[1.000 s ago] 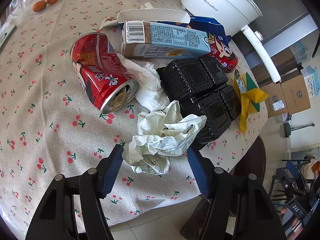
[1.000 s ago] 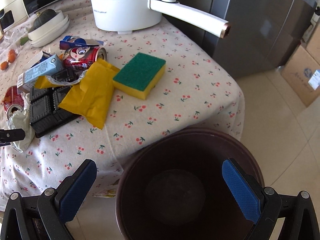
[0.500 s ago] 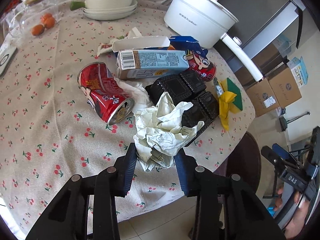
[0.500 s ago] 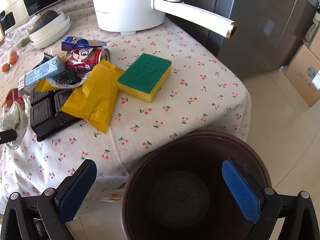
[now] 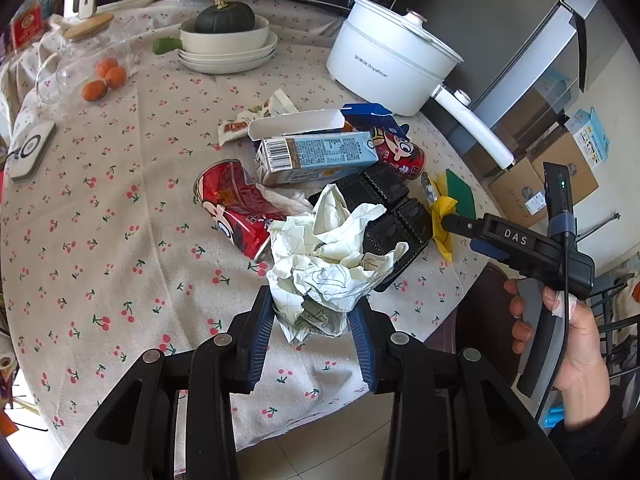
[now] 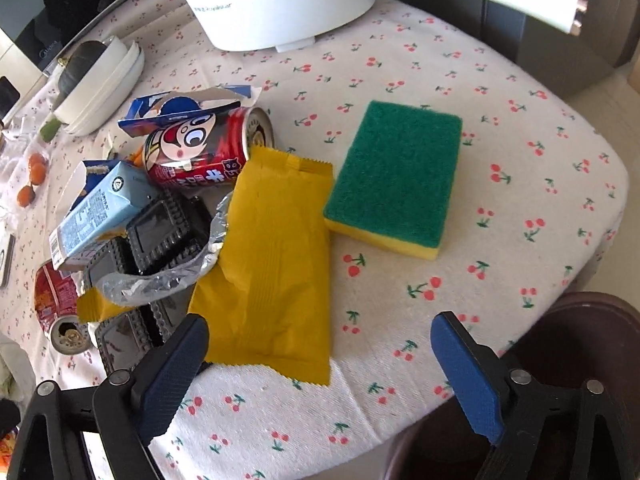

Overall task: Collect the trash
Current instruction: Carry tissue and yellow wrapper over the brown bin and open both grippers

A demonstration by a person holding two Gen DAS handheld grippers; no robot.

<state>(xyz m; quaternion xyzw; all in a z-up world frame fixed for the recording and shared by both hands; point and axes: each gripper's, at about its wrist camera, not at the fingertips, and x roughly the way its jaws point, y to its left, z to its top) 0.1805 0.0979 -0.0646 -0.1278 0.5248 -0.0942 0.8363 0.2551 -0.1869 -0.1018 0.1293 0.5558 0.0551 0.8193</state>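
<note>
From the left wrist, the left claw [image 5: 312,320] is clamped on a crumpled paper wad [image 5: 324,264], white, creased and scribbled with thin lines, its bulk rising away from the blue ribbed pads and hiding part of the black ridged plastic tray [image 5: 384,216] behind it. A dented red can [image 5: 236,208] lies on its side on the cherry-print cloth of the surface [image 5: 100,240], its open mouth mostly covered by the paper. A hand [image 5: 568,336] at the right holds the other tool. From the right wrist, the right claw [image 6: 324,376] has just been narrowing but stands wide with nothing gripped, over the lower edge of a flat yellow wrapper [image 6: 272,264] whose long axis runs away from the camera. A green-topped sponge [image 6: 396,176] lies beside it; the dark bin [image 6: 592,344] is cut off at the corner.
</note>
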